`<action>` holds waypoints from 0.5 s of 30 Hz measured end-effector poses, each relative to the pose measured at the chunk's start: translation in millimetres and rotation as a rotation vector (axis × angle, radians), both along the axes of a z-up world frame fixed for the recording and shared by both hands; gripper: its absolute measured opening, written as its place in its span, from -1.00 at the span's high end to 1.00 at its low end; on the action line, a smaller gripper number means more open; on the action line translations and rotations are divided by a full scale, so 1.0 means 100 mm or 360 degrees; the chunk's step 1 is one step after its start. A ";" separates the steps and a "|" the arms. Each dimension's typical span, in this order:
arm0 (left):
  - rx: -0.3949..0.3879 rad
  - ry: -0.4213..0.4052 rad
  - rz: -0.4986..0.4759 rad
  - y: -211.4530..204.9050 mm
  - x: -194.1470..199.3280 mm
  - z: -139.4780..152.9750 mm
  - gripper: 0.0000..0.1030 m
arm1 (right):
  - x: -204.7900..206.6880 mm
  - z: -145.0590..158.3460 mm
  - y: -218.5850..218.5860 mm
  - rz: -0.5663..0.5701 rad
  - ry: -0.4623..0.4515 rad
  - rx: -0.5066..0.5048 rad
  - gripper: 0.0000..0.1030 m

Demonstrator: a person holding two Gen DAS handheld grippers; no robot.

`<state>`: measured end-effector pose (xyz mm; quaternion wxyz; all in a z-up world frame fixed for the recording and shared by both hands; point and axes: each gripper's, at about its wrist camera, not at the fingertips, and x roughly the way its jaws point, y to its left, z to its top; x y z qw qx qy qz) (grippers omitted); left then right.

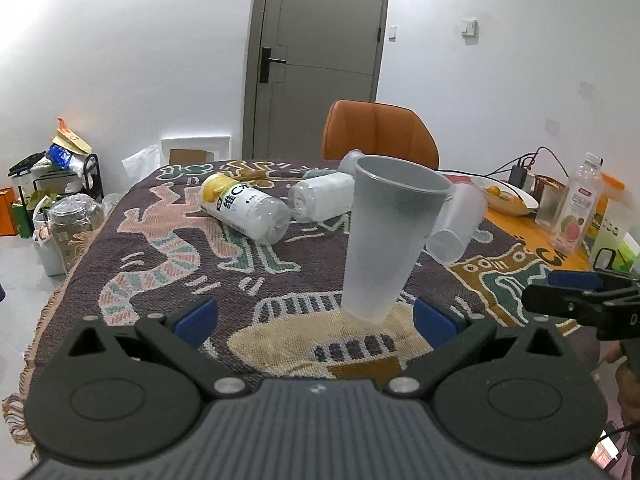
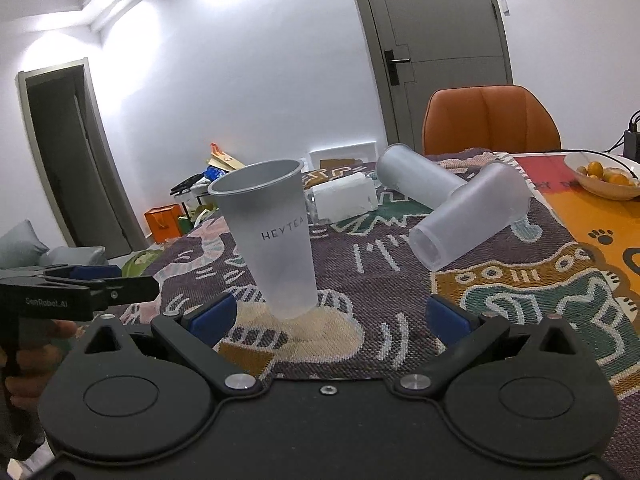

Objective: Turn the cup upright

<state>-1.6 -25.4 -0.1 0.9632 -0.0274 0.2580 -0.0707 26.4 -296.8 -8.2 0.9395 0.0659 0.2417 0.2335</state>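
— White walls and a grey door (image 1: 316, 40) stood behind everything, with an orange chair (image 1: 376, 132) pushed up to the far edge of your table. What covered the table?

— A woven blanket (image 1: 160, 248) with cartoon figures lay over most of it; the bare orange tabletop (image 2: 592, 216) showed only along your right side.

— And the cup you were working on?

— Your frosted cup (image 2: 272, 240), lettered HEYTEA, stood on its base on the pale patch of the blanket, mouth up and leaning slightly. Nothing gripped it.

— Where were your tools?

— Your left gripper (image 1: 314, 316) sat low in front of the cup with its blue pads spread wide, the cup's base between them but touching neither. Your right gripper (image 2: 330, 316) was spread just as wide, the cup nearer its left pad. Each tool showed at the edge of the other's view.

— What else lay around?

— Two more frosted cups (image 2: 468, 216) lay on their sides behind, one across the other. A yellow-labelled bottle (image 1: 244, 208) and a white-wrapped bottle (image 1: 320, 196) lay toppled farther back. You also had a bowl of small orange fruit (image 2: 604, 176) on the bare tabletop and an upright drink bottle (image 1: 578, 208) with a pink label beside it.
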 end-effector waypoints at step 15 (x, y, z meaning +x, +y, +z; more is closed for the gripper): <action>-0.0014 0.0029 0.0005 0.04 -0.02 -0.02 -0.99 | 0.03 -0.03 0.04 -0.0001 0.0007 -0.0035 -1.00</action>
